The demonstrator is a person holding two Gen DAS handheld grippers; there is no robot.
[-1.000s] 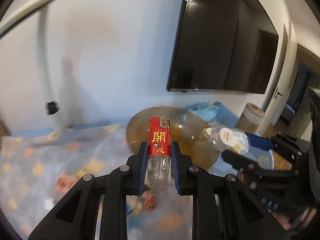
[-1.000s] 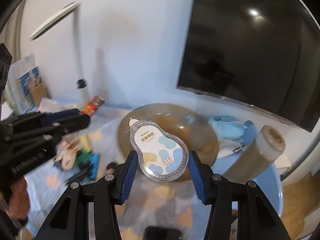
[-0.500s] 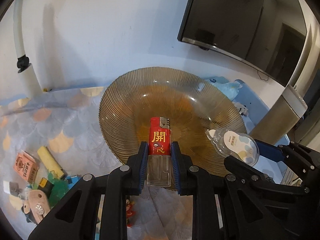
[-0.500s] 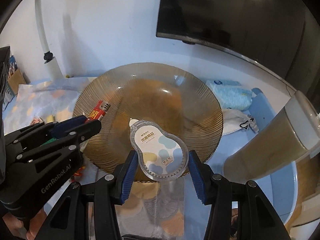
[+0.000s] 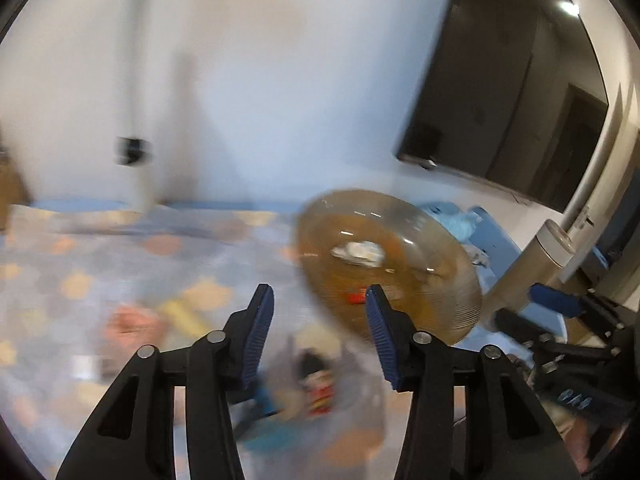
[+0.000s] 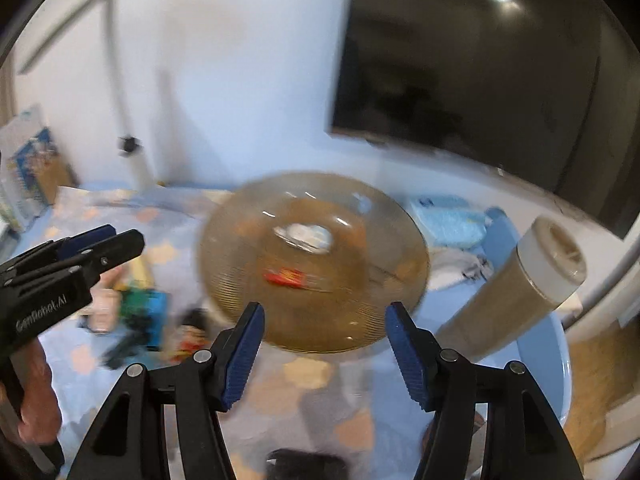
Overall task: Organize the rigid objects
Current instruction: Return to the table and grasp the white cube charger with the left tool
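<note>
An amber ribbed glass plate rests on the patterned tablecloth. A red lighter lies inside it, with a white correction-tape case beyond it. My left gripper is off the plate's left rim with its jaws opening and nothing between them. My right gripper hangs before the plate's near rim, jaws also opening and empty. In the right wrist view the left gripper reaches in from the left. Both views are motion-blurred.
A tall cylinder with a beige lid stands right of the plate. Several small items lie heaped left of the plate. A blue pack sits behind it. A dark screen hangs on the wall.
Both grippers have opened and let go: the lighter and the tape case now lie in the plate. Both grippers have drawn back from it, the left one swinging to the left.
</note>
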